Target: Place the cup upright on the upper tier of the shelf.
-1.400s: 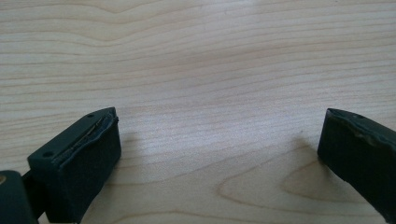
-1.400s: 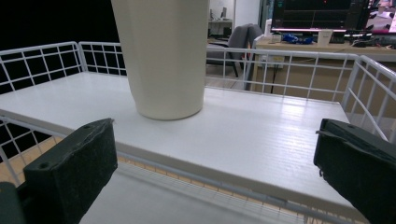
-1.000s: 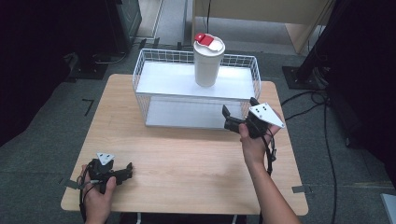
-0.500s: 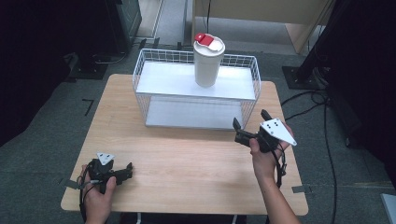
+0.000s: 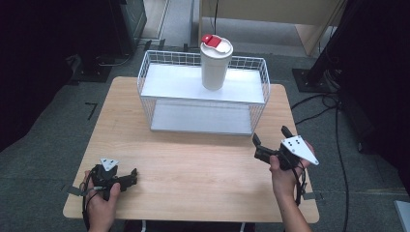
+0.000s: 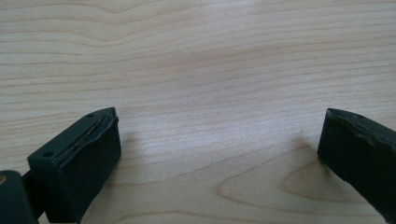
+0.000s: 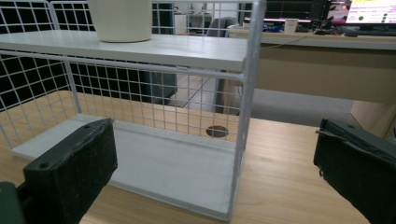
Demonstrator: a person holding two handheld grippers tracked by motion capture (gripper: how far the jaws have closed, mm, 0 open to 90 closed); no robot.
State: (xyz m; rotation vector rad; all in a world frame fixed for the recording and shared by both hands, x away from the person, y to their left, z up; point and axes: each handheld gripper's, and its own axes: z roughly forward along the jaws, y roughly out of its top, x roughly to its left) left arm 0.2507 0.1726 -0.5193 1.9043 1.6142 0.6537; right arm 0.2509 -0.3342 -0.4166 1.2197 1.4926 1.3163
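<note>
A white cup [image 5: 214, 65] with a white lid bearing a red tab stood upright on the upper shelf of a white wire rack [image 5: 203, 99], toward the middle of that shelf; in the right gripper view the cup's base [image 7: 122, 19] showed on the shelf near the top left. The rack sat on the far half of a light wooden counter [image 5: 193, 164], with a lower white shelf beneath the upper one and nothing visible on it.

In front of the rack and off its right front corner, the right gripper [image 5: 270, 140] was held just above the counter in a person's right hand [image 5: 284, 173], its jaws spread wide apart and holding nothing. In its own view, the right gripper [image 7: 215, 172] faced the rack's corner post, with both shelves in sight between the jaws.

Well in front of the rack's left end, near the counter's front edge, the left gripper [image 5: 130, 176] rested low in the person's left hand [image 5: 102, 205]. In its own view, the left gripper [image 6: 217, 154] was likewise spread wide with nothing between the jaws, bare wood grain beneath them.
</note>
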